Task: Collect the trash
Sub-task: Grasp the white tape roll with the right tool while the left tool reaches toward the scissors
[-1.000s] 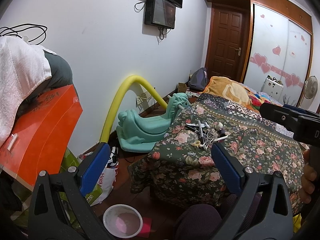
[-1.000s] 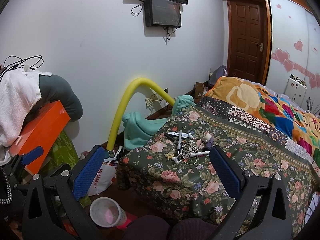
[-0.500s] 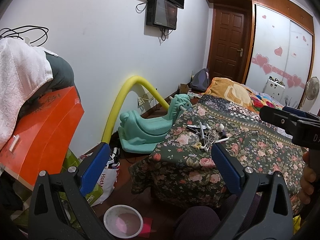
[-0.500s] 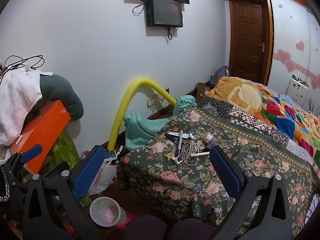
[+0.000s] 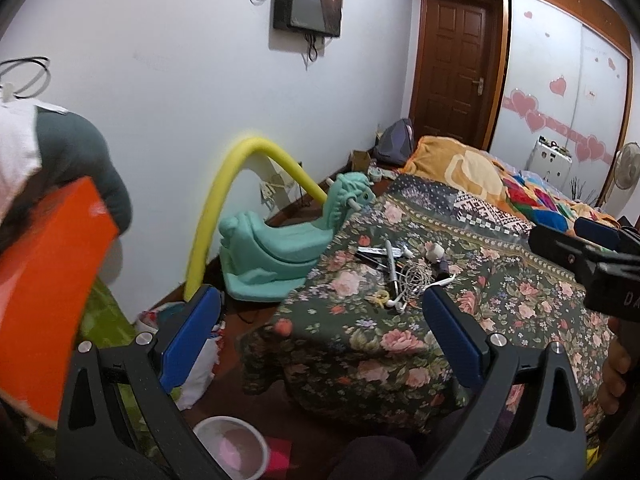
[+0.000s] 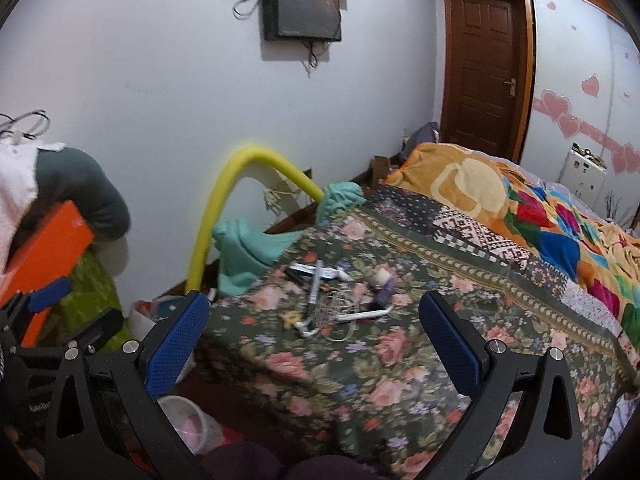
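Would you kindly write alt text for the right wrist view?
The open right gripper points at a pile of small clutter, pens and tangled cords, on a bed's floral blanket. A white bin sits on the floor lower left, below a yellow foam tube.

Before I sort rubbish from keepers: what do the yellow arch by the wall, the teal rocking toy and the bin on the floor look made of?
Yellow arch: likely soft foam tube, matte, bent in a smooth curve. Teal rocking toy: moulded plastic, dull sheen, rounded seams. Bin: thin white plastic, smooth rim, with a pinkish inside, perhaps a liner.
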A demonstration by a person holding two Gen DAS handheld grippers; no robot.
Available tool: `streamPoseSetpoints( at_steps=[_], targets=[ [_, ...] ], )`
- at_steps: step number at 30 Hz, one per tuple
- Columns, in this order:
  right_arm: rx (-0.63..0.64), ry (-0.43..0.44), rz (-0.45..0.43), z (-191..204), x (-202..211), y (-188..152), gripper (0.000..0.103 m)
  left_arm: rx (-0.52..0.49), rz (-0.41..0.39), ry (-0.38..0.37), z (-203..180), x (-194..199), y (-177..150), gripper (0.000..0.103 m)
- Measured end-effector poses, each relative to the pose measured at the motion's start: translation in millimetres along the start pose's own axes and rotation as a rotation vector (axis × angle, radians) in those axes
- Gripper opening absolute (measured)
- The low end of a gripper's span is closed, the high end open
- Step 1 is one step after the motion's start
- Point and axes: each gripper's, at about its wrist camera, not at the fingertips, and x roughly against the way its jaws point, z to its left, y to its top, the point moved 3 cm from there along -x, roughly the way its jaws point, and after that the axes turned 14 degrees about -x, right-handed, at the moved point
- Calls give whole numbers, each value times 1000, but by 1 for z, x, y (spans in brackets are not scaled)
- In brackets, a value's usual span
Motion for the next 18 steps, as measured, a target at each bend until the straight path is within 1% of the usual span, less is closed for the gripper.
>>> streamPoseSetpoints(
  at_steps=[4, 5, 7, 12, 16, 18],
  targets=[
    [29, -50, 25, -23, -27, 0, 103, -7, 43, -18, -14, -36, 5, 97],
    [33, -58, 41, -32, -37, -1, 103, -19, 63, -20, -21, -51, 6, 96],
    [34, -65, 69, -44, -52, -4, 103, -36, 92, -16, -31, -72, 6, 89],
    [35, -74, 150, -72, -96, -14, 103, -64, 158, -55, -53, -120, 2, 82],
    [33, -59, 199, -84, -124, -17, 103, -55, 223, -97, -65, -163, -2, 82],
    [24, -45, 223, -89, -140, -18, 99, -37, 248, -105, -68, -180, -5, 81]
  ],
)
